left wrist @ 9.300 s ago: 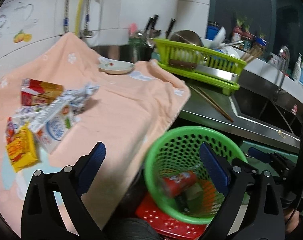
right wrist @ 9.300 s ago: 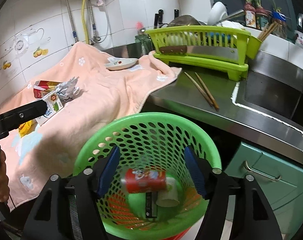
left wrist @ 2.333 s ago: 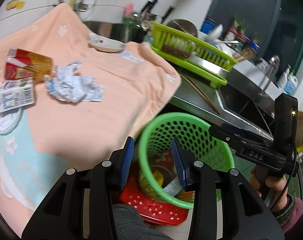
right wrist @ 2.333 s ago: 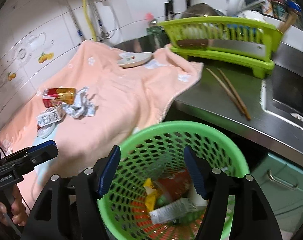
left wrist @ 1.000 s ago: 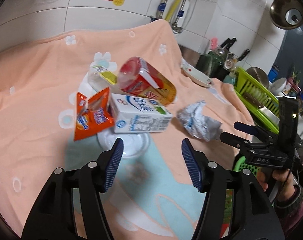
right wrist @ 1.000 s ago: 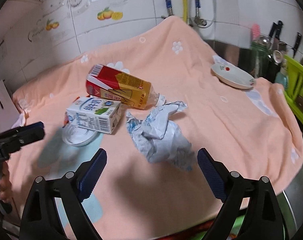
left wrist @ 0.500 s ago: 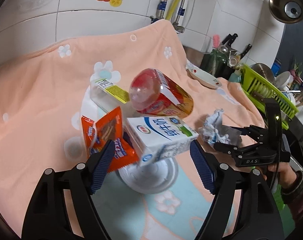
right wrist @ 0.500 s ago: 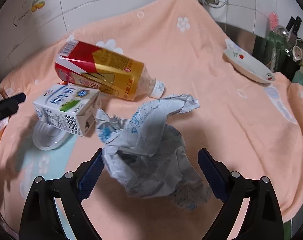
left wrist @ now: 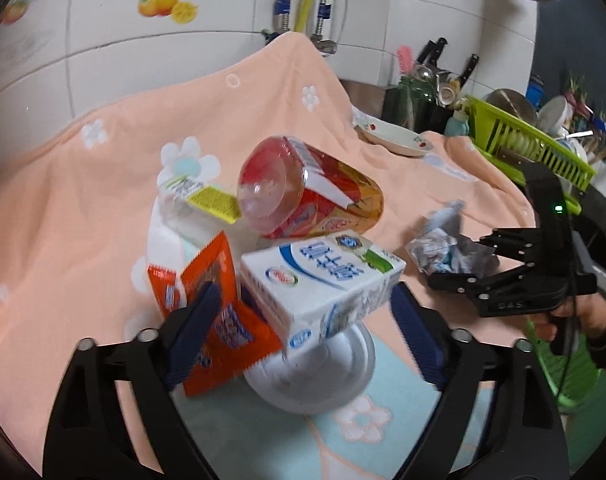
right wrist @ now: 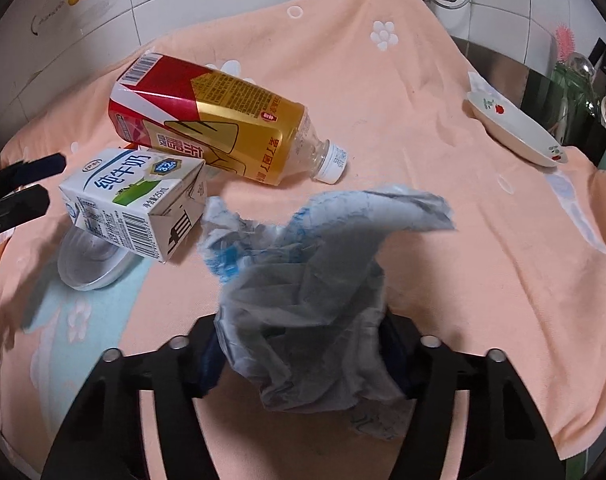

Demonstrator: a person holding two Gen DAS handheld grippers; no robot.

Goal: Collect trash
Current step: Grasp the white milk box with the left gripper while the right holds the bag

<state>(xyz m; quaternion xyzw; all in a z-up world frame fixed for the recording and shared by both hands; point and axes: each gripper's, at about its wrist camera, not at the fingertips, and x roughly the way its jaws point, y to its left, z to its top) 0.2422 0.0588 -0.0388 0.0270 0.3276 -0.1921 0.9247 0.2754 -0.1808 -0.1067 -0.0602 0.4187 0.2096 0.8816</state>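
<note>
1. Far left on the peach towel (left wrist: pixel 83 208), a clear packet with a yellow label (left wrist: pixel 201 200) lies beside an orange snack wrapper (left wrist: pixel 219 320) that leans against the pile.
2. The left gripper (left wrist: pixel 303 332) hangs over the trash pile with its jaws wide and opening; the white milk carton (left wrist: pixel 323 280) sits between its blue pads (left wrist: pixel 195 320), untouched by either, tilted atop a clear plastic lid (left wrist: pixel 323 376).
3. Behind the carton, a red-and-gold drink bottle (right wrist: pixel 207 120) lies on its side, its white cap (right wrist: pixel 331 166) pointing toward the crumpled wrapper.
4. At centre right, the right gripper (right wrist: pixel 303 352) is closing its jaws around the crumpled grey-blue wrapper (right wrist: pixel 315 280); the bundle fills the gap and both pads (right wrist: pixel 209 360) meet its sides. In the left wrist view, a hand (left wrist: pixel 579 316) grips that tool's handle.
5. Further right, a small white dish with red flowers (right wrist: pixel 515 128) rests on the towel's far edge, well apart from the trash.
6. At the right edge, a green dish rack (left wrist: pixel 535 148) stands on the counter, and part of a green basket (left wrist: pixel 563 372) shows below the hand.
</note>
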